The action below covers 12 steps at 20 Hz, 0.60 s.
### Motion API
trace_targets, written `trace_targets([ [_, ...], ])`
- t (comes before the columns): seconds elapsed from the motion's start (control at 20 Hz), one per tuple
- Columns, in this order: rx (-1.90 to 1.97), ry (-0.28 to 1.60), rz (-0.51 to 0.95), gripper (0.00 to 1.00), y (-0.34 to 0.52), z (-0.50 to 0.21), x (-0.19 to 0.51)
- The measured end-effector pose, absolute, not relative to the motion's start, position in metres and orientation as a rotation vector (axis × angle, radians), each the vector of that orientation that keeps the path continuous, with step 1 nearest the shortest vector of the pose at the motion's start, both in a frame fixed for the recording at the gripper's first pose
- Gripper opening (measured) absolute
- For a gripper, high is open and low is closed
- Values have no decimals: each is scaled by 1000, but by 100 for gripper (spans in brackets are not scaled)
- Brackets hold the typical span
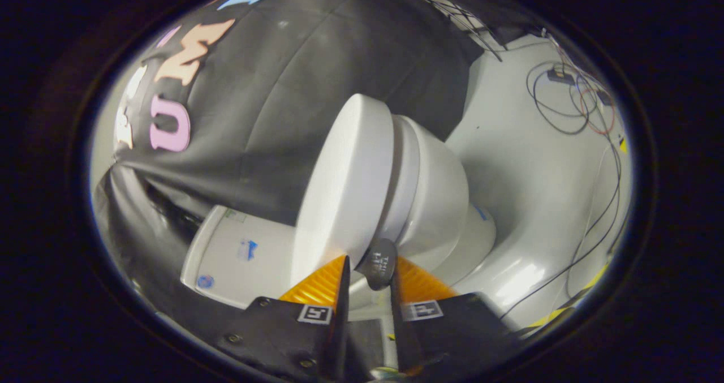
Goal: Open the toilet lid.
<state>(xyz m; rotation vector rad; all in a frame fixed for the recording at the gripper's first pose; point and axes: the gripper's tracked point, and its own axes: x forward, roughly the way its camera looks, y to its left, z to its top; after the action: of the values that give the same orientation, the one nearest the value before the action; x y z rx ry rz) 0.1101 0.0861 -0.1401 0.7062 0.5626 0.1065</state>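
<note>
Between our tool's [367, 272] fingers [322, 284]: small dark tab [380, 263] at lid's [345, 190] front edge. Fingers stand close together either side of tab; whether both press it, we cannot tell. Lid partly raised off seat [404, 173], just ahead of fingers. Bowl [444, 196] beyond seat. Tank [237, 255] beside lid. Cables [571, 106] lie on white floor [526, 179], well beyond.

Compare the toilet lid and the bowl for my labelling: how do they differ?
The toilet lid is a flat slab swung up away from the bowl, which is rounded and deep. A grey tab on the lid's edge sits between the gripper fingers; the bowl is untouched. Both are glossy white.
</note>
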Motion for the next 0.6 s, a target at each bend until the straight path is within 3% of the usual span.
trace_targets([
  [0.05, 738, 573, 112, 6, 89, -139, 129],
  [0.6, 606, 537, 129, 6, 94, -120, 131],
])
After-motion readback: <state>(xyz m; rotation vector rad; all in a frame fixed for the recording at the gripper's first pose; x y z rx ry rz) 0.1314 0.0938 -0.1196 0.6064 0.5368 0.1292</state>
